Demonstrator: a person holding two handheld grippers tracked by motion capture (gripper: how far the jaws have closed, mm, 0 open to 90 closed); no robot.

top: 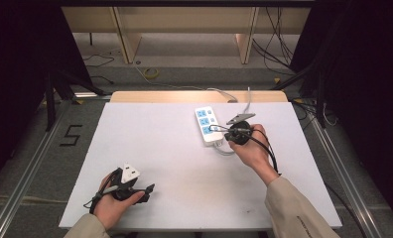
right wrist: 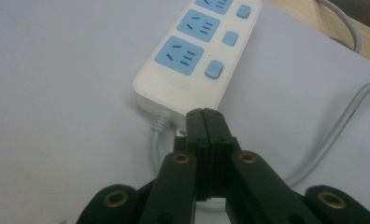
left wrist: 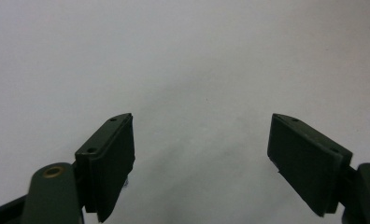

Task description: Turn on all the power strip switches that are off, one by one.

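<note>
High view, read from left to right: the left gripper (top: 141, 191) lies low over the near-left part of the white table (top: 155, 148), held in the person's left hand (top: 110, 203), with its grey three-cornered plate on top. Left gripper view has its two black pads (left wrist: 110, 161) standing far apart, wide open, with bare white tabletop between them and beyond their tips, and no object in their span. Farther right in the high view, the white power strip (top: 208, 125) with blue sockets lies flat on the far middle of the table, its grey cable (top: 224, 148) looping off its near end. Just right of that near end sits the right gripper (top: 223, 131), carried by the person's right hand (top: 251, 148). Right gripper view shows its jaws pressed fully together, pad against pad, gripping nothing; their joined tips (right wrist: 206, 119) sit right at the near end wall of the power strip (right wrist: 195, 56), beside the cable's ribbed collar (right wrist: 160, 122), though whether the tips actually touch the casing cannot be told. The grey cable (right wrist: 337, 135) curves round past the right side of the shut fingers.
</note>
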